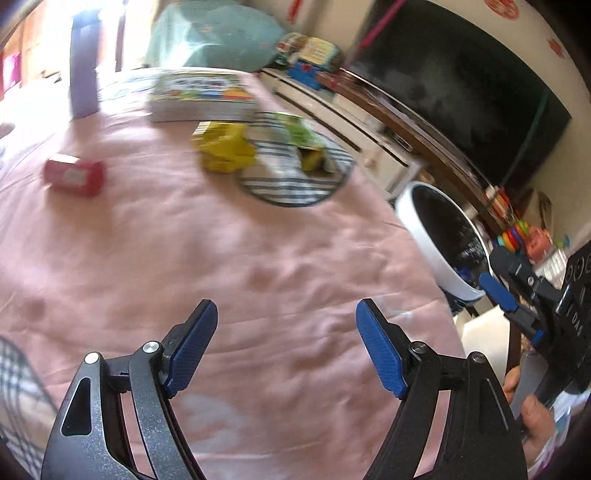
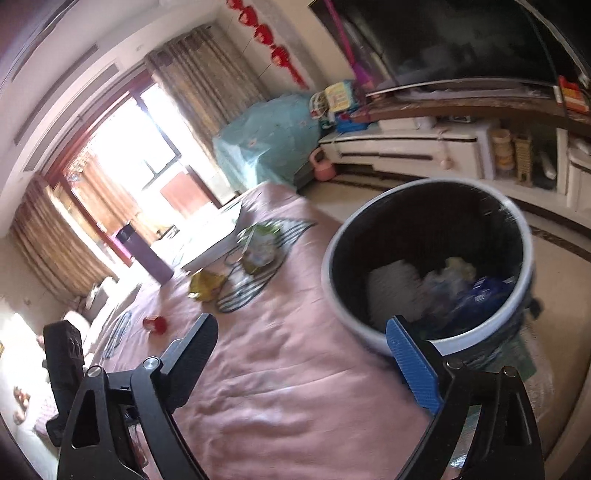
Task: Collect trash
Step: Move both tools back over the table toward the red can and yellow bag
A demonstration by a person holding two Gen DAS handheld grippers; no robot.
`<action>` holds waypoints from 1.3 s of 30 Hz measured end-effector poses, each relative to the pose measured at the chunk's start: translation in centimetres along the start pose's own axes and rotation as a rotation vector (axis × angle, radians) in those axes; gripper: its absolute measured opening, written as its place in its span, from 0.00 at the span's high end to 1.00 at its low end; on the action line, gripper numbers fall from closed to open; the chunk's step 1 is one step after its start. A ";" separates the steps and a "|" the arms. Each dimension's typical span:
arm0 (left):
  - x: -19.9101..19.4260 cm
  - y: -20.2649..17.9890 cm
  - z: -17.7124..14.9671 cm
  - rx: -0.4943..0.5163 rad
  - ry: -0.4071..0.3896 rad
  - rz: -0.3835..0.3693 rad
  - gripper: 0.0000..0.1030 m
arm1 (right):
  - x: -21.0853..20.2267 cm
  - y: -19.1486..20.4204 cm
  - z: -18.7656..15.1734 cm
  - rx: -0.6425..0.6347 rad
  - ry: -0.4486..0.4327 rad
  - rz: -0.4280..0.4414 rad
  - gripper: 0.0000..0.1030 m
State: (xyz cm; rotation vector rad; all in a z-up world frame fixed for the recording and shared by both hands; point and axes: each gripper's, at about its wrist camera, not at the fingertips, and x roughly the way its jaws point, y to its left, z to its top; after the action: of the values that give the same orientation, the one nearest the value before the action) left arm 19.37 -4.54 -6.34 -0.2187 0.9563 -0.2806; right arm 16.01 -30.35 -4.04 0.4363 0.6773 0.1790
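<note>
My left gripper (image 1: 286,306) hangs open and empty over the pink cloth (image 1: 258,258). Farther along the cloth lie a crumpled yellow wrapper (image 1: 225,147), a green packet (image 1: 299,136) on a striped round mat (image 1: 291,184), and a small red box (image 1: 75,175). Beside the table's right edge stands a white bin (image 1: 424,229) with a black liner. My right gripper (image 2: 301,321) is open with nothing between its fingers, close to the bin (image 2: 334,284). Inside it lie white paper and a blue packet (image 2: 484,291). The yellow wrapper (image 2: 207,284), green packet (image 2: 260,243) and red box (image 2: 155,324) show beyond.
A stack of books (image 1: 201,99) and a purple bottle (image 1: 84,70) stand at the table's far side. A dark TV (image 1: 461,85) sits on a white cabinet (image 1: 351,122) to the right. A teal covered bundle (image 1: 214,33) is behind. A hand (image 1: 535,417) holds the right tool.
</note>
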 end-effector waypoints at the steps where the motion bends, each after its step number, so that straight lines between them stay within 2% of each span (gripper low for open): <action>1: -0.4 1.0 -0.1 -0.022 -0.001 0.011 0.23 | 0.2 0.4 -0.2 -0.002 0.007 0.005 0.09; 18: -2.4 12.2 0.3 -0.263 -0.046 0.149 0.22 | 6.6 7.2 -2.1 -0.105 0.149 0.068 0.09; 21: -2.2 13.4 0.7 -0.291 -0.051 0.178 0.22 | 7.9 8.4 -2.1 -0.140 0.176 0.048 0.09; 26: -1.6 14.8 1.8 -0.329 -0.060 0.176 0.22 | 9.5 9.9 -1.9 -0.174 0.181 0.071 0.10; 28: -1.2 15.2 2.6 -0.338 -0.060 0.180 0.22 | 10.5 10.2 -1.7 -0.182 0.190 0.065 0.13; 30: -0.7 15.9 3.6 -0.357 -0.055 0.179 0.22 | 11.5 10.5 -1.5 -0.190 0.201 0.058 0.22; 35: 0.6 17.4 6.0 -0.408 -0.040 0.171 0.22 | 13.7 10.9 -0.4 -0.165 0.220 0.076 0.28; 39: 1.7 18.9 8.1 -0.463 -0.046 0.152 0.14 | 15.7 11.2 0.8 -0.139 0.228 0.100 0.28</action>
State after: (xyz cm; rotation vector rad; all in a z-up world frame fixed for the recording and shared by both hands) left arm 29.66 13.18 -8.91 -0.5700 0.9776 0.0900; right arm 28.38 -15.87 -7.42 0.3184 0.8615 0.3723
